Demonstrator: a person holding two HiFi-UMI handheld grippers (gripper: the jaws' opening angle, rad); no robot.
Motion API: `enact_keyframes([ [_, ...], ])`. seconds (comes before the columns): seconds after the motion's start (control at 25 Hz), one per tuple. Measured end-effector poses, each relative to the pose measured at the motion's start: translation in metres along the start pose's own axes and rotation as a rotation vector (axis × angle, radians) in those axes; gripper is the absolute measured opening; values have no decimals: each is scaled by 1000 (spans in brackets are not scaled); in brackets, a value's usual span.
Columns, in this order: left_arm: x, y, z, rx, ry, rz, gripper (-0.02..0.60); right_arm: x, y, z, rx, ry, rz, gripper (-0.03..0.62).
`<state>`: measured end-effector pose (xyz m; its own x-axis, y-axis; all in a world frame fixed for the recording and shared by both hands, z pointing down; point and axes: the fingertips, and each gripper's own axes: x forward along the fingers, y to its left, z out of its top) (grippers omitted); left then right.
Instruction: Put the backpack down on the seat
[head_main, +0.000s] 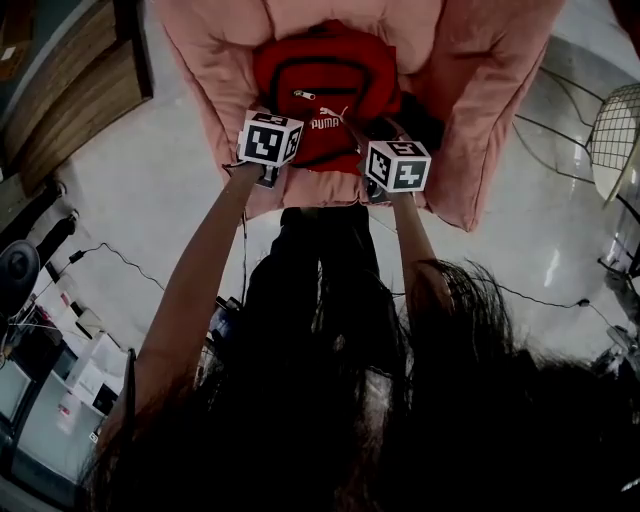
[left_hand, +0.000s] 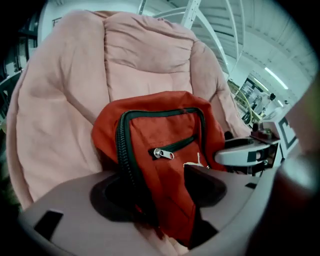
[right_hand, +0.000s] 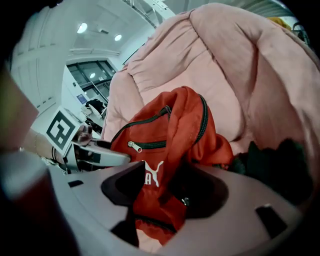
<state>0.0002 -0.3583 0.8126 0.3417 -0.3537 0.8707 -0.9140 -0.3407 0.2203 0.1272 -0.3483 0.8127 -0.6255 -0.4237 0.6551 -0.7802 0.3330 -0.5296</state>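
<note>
Letting go, seemingly, of the red backpack, set down near the front edge of the pink seat, with left gripper and right gripper both spread wide around slack fabric; next, drawing both straight back.

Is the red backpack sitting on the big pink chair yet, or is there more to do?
Nearly finished. Done: the red fabric backpack with black zips rests on the pink cushioned seat. In hand: the left tongs and the right tongs stand open around its lower edge, with fabric between them that doesn't look pinched. Left: just draw both tongs clear.
</note>
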Motion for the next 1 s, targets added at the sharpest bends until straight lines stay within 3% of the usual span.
enact_keyframes([
  [0.08,-15,-2,-2,17,-23,-1,298,-12,3,0,12,-5,-38,232],
  [0.24,-60,10,-2,-79,-116,7,296,-47,13,10,35,-64,-101,232],
  [0.52,-153,7,-17,-228,-239,-102,295,-132,75,34,82,-228,-68,230],
  [0.8,-259,-24,-27,-142,-395,-183,295,-201,170,37,-34,-324,-41,227],
  [1.0,-328,-48,-56,-128,-461,-292,293,-234,239,19,-49,-394,-29,177],
])
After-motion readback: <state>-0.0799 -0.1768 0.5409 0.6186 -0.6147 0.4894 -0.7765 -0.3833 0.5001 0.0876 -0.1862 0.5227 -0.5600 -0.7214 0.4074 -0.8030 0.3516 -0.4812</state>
